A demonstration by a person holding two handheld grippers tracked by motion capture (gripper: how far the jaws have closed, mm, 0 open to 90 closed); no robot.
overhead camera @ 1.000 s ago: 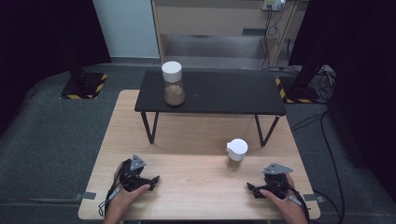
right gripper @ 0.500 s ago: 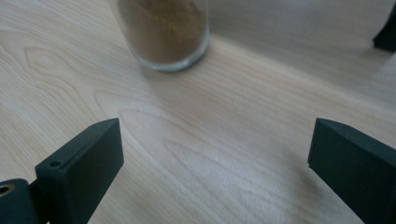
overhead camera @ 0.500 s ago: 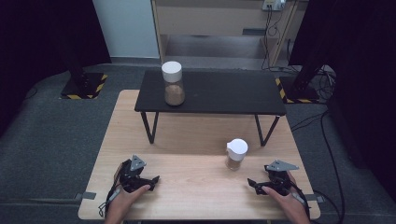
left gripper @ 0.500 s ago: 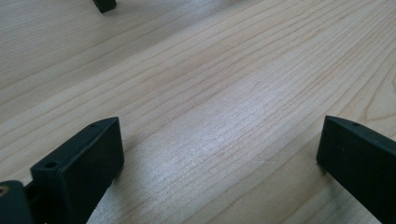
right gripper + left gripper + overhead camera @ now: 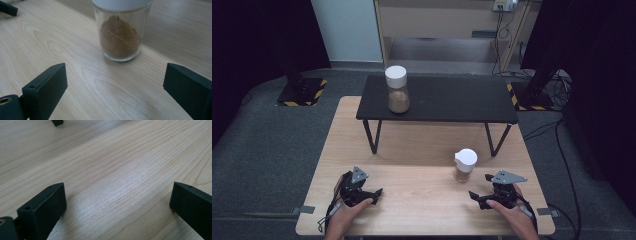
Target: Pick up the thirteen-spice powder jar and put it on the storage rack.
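The right gripper (image 5: 480,199) is resting on the worktop (image 5: 422,200), jaws wide though just closing slightly, nothing between them. The small jar (image 5: 464,165) is standing just beyond it. The left gripper (image 5: 373,196) is lying open, empty.

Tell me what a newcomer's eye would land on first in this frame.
Most likely the two white-lidded glass jars of brown powder: the tall jar stands at the left end of the black bench, and the small jar stands on the wooden table in front of the bench's right legs. Next come the hand-held grippers resting low at the near edge, the left gripper and the right gripper, whose open jaws have just been closing slightly with nothing between them.
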